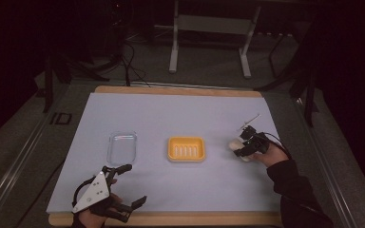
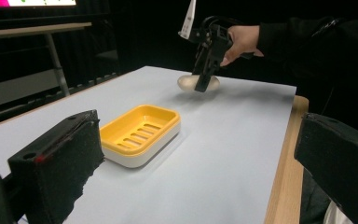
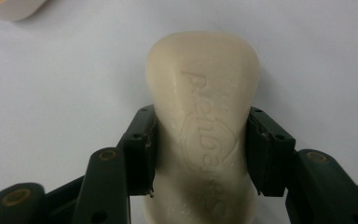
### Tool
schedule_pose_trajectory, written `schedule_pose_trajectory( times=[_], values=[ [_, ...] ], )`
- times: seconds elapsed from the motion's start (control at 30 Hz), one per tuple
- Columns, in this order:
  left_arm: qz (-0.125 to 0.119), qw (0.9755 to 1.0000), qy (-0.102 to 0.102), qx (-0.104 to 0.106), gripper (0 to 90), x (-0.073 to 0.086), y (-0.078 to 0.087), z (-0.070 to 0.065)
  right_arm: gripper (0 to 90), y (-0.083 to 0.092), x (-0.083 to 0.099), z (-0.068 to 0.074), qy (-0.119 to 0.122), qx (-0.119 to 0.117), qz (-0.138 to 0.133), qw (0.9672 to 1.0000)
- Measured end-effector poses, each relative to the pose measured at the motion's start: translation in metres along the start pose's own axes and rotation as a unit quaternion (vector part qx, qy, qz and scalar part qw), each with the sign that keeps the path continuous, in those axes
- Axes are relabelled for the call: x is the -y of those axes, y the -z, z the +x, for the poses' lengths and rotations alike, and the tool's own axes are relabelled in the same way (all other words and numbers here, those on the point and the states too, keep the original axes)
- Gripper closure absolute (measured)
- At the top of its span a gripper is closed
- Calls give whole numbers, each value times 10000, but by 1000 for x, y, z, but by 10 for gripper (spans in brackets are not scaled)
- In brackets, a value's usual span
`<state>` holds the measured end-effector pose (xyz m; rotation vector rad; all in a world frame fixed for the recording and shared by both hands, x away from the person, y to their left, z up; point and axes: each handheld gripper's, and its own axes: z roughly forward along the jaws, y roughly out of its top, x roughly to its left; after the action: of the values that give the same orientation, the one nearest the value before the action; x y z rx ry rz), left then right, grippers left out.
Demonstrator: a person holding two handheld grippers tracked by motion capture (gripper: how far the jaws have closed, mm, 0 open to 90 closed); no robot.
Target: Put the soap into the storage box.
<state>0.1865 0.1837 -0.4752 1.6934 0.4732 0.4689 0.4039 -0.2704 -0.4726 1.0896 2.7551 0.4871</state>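
The right gripper (image 1: 242, 146) has its two black jaws pressed against the long sides of a cream-coloured, rounded bar of soap (image 3: 204, 126) with embossed lettering on its top face; in the right gripper view the pads meet the bar at about its middle, and its wider end juts out beyond them. In the left gripper view the same right gripper (image 2: 204, 77) points steeply down from a hand (image 2: 240, 41) in a dark sleeve, with the bar of soap (image 2: 186, 82) at the table surface on the right side of the pale lavender-white sheet (image 1: 180, 118); whether it rests on the sheet or is just lifted cannot be told.

The left gripper (image 1: 133, 185), carrying a grey three-cornered plate, sits at the near left edge of the table with its jaws spread wide apart and nothing between them.

Between the two grippers, at the middle of the sheet, stands a yellow rectangular plastic soap dish (image 1: 186, 148) with a slotted floor and a white base, empty. Left of it, well apart, lies a clear rectangular plastic lid or tray (image 1: 122, 147). The sheet covers a light wooden table (image 1: 171, 219), whose edge shows along the near and far sides.
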Motion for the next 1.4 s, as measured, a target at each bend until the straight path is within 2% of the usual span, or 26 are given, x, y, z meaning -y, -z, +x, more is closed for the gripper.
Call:
schedule_pose_trajectory(
  times=[0.17, 0.27, 0.4, 0.57, 0.7, 0.9, 0.93, 0.97, 1.07, 1.13, 1.17, 1.23, 1.3, 1.37, 1.4],
  values=[
    [4, 10000, -6, 0, 11, 0, 0, 0, 498, 6, -2, 2, 178, 83, -89, 9998],
    [18, 10000, 8, -2, 11, 0, 0, 0, 498, 15, -7, 2, 287, -14, -202, 9994],
    [30, 10000, 8, 19, 11, 0, -1, 0, 498, 21, -11, 3, 454, -3, -296, 9985],
    [26, 10000, 12, 12, 11, 0, -1, 0, 498, 27, -17, 6, 729, -108, -243, 9970],
    [26, 10000, 1, 17, 11, 0, -1, 0, 498, 31, -19, 7, 996, -196, -189, 9947],
    [27, 10000, 4, 20, 11, 0, -1, 0, 498, 34, -22, 12, 1396, -397, -84, 9894],
    [27, 10000, 4, 20, 11, 0, -1, 0, 498, 34, -22, 12, 1396, -397, -84, 9894],
    [29, 10000, 5, 21, 11, 0, -1, 0, 497, 33, -22, 14, 1516, -472, -38, 9873],
    [22, 10000, 3, 25, 11, 0, -1, 0, 497, 32, -23, 15, 1594, -632, 25, 9852],
    [24, 10000, 4, 27, 11, 0, -1, 0, 498, 32, -24, 16, 1623, -641, 11, 9847],
    [32, 10000, -1, 30, 11, 0, -1, 0, 497, 31, -26, 17, 1709, -687, 47, 9829],
    [30, 10000, -3, 30, 11, 0, -1, 0, 497, 31, -26, 18, 1734, -672, 45, 9825],
    [29, 10000, -5, 26, 11, 0, -1, 0, 497, 31, -29, 19, 1850, -737, 96, 9799],
    [29, 10000, -4, 26, 11, 0, -1, 0, 497, 30, -29, 20, 1868, -778, 124, 9792],
    [26, 10000, -7, 29, 11, 0, -1, 0, 497, 30, -29, 21, 1940, -774, 129, 9779]
  ],
)
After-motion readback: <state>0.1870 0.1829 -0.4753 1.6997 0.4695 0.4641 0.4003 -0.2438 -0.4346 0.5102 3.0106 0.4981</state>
